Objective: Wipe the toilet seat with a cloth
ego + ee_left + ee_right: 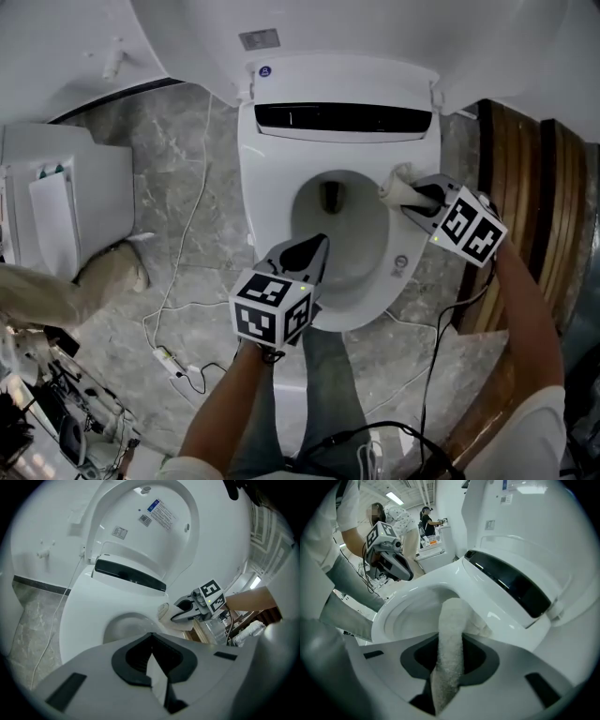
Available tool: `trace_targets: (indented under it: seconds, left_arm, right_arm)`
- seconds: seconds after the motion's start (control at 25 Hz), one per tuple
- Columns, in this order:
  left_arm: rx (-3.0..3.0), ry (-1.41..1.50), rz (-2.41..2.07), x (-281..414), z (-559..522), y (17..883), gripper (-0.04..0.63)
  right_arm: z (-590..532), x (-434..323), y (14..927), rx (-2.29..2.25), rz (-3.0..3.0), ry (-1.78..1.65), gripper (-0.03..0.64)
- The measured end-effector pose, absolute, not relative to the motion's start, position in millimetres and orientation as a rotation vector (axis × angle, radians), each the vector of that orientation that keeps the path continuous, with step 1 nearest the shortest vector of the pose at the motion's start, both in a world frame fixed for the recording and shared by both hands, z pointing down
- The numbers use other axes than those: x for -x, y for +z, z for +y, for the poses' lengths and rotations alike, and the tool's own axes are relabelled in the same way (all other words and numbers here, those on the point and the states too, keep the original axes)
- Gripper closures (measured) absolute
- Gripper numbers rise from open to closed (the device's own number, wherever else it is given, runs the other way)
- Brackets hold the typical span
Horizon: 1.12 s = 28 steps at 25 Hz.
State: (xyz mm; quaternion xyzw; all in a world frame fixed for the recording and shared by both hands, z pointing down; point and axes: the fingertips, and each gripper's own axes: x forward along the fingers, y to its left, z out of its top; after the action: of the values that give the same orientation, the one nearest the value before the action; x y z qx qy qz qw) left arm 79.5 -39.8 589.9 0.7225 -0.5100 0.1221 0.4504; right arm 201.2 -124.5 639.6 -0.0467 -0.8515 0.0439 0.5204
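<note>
Both grippers hang over the toilet seat (267, 197): right gripper (418, 194), fingers clamped on the cloth (397, 181) at its back-right rim; left gripper (313, 247), fingers together, empty, at its front. Hard dragging could tug the cloth loose.

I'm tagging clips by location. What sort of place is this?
Likely a mock bathroom inside a lab or workshop: a toilet with its lid raised, a power strip on the marbled floor, and people at work beyond.
</note>
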Motion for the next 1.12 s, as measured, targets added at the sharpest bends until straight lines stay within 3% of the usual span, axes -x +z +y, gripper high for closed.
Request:
trace_targets:
  seconds: [1.12]
  left_arm:
    - [-1.855,0.449,-1.102,-87.0,27.5,610.4,0.583]
  right_arm:
    - [24.0,-224.6,650.4,0.007,-2.080,0.283,0.517]
